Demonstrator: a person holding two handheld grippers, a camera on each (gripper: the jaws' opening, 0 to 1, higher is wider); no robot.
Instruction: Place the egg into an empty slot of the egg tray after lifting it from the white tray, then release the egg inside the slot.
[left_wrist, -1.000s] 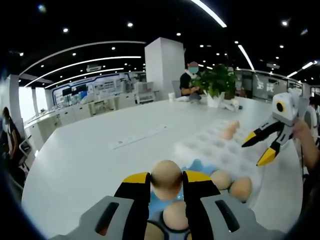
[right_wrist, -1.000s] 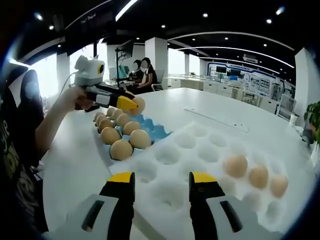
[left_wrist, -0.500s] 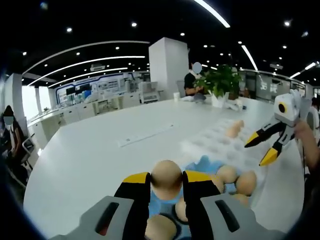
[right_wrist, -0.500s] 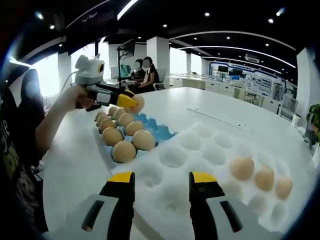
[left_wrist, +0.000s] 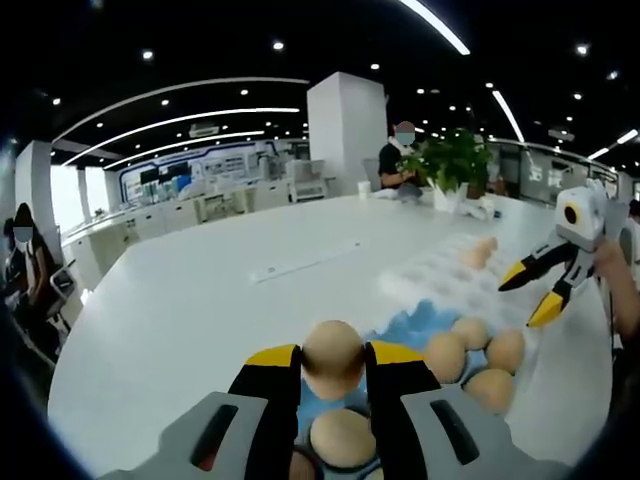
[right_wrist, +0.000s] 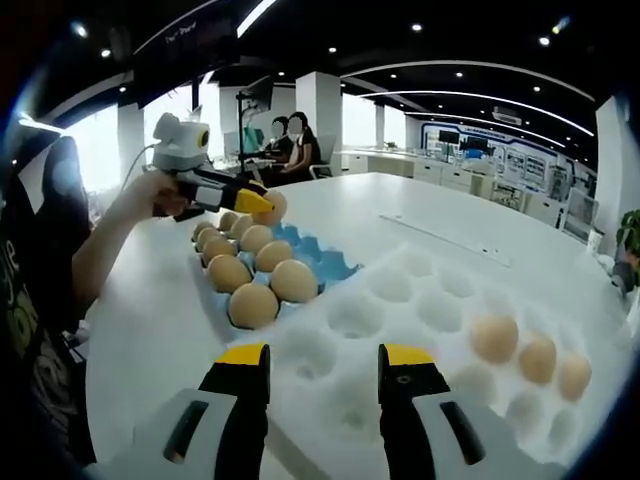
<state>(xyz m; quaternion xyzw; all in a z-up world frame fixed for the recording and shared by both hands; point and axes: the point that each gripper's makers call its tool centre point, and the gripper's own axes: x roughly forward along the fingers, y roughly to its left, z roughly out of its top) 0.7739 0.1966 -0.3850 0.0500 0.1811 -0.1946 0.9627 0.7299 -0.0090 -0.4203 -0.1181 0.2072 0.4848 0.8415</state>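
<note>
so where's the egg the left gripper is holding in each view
Left gripper view: the held egg sits bottom centre, clamped in the left gripper.
Right gripper view: the same egg is upper left, at the yellow tips of the left gripper, above the blue tray.
Shared landmark: the white tray, also at right in the left gripper view.

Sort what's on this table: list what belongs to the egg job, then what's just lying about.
Job:
left gripper, shut on the egg
white tray, three eggs along its far side
blue tray of eggs
right gripper, open, empty

Lying about:
potted plant
flat strip on the table
</note>
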